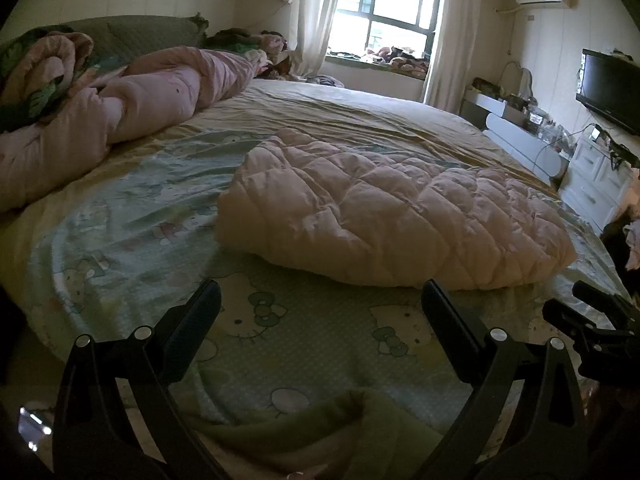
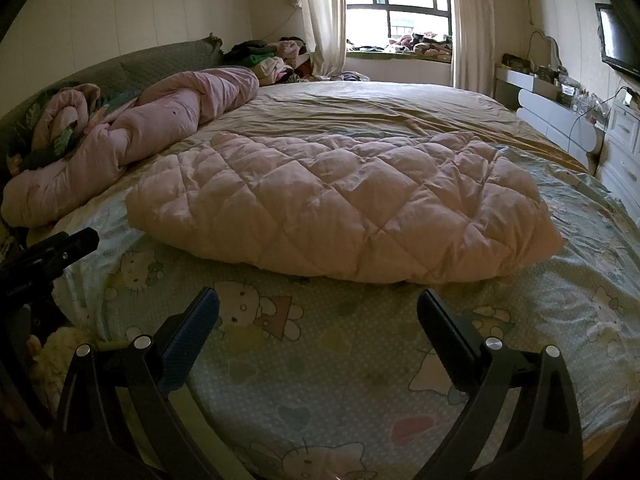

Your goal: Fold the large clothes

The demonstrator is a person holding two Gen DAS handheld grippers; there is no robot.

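Pink quilted garment (image 1: 392, 216) (image 2: 344, 208) lies folded and puffy on the bed (image 1: 160, 208) (image 2: 360, 344), mid-frame in both views. Left gripper (image 1: 320, 312): fingers wide apart, empty, low in frame, short of the garment's near edge. Right gripper (image 2: 318, 314): fingers wide, empty, likewise. Rolled pink duvet (image 1: 132, 104) (image 2: 132, 124) at upper left. Window (image 1: 384, 4) top centre.

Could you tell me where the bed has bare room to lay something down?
Free: the cartoon sheet between both open grippers and the folded pink quilted garment, and the tan sheet beyond it toward the window. Crowded: the headboard side, under the rolled pink duvet.
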